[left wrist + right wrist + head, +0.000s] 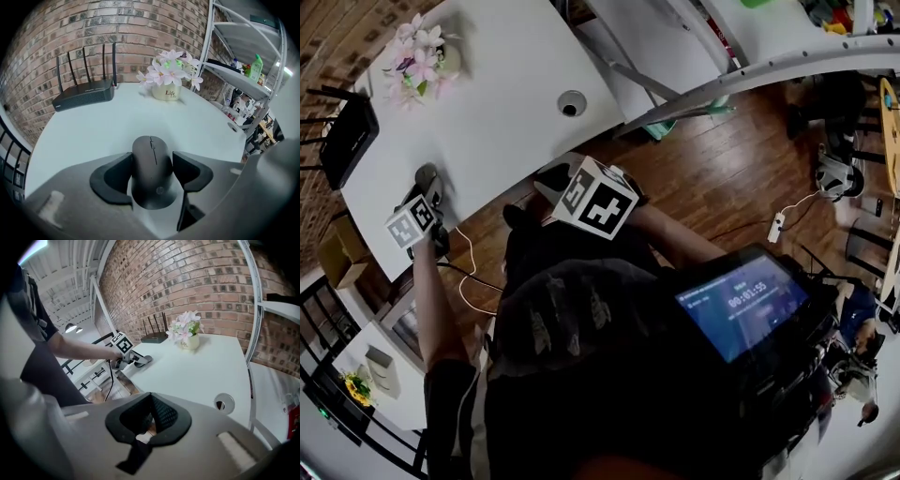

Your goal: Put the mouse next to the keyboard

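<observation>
One mouse [151,180], pinched in the left claw [152,164], points lengthwise away along its jaws; right claw [150,399] pressed together.

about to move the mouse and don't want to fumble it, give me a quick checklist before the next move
1. Grip: ok. The left gripper's jaws sit against both sides of the mouse.
2. Mouse seating: ok. It lies flat on the white table, centred between the jaws.
3. Keyboard located: not ok. No view shows a keyboard.
4. Right gripper clear: ok. Its jaws are together and empty, and it is held beyond the table's edge.
5. Obstacles: ok. The router and flower pot stand far back by the brick wall.
</observation>
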A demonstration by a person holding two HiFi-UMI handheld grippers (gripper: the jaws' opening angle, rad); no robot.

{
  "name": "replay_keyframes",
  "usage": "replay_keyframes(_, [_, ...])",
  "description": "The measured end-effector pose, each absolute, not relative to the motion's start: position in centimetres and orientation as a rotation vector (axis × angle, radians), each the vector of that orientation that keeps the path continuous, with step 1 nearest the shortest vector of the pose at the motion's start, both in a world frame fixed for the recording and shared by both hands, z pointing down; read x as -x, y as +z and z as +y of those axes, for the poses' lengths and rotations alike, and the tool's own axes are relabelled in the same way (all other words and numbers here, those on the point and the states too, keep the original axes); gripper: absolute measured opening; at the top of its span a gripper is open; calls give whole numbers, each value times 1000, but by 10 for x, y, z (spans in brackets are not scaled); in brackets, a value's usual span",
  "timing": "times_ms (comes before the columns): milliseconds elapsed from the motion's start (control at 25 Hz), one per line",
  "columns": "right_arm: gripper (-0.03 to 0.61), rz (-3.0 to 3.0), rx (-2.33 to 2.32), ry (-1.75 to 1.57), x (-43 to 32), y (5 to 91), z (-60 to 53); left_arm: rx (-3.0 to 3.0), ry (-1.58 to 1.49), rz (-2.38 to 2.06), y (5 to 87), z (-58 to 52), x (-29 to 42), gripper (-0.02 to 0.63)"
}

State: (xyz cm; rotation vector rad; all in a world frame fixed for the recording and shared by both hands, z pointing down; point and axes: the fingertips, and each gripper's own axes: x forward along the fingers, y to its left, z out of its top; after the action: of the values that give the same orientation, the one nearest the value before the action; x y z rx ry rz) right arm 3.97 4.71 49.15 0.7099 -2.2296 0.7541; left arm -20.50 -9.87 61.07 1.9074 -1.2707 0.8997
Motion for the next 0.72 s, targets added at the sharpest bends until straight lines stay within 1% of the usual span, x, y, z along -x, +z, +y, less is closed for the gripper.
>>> replay_keyframes(280, [6,-2272,-672,708,-38,478,52,-1933,937,-1344,604,-108,199,282])
replay_keyframes(480, [6,-2282,-672,698,-40,475,52,-1915,958,-1317,608,-106,195,279])
replay_keyframes(720, [6,-2268,-668,710,-42,475,55,-1905,909,-1363,608,-107,191,278])
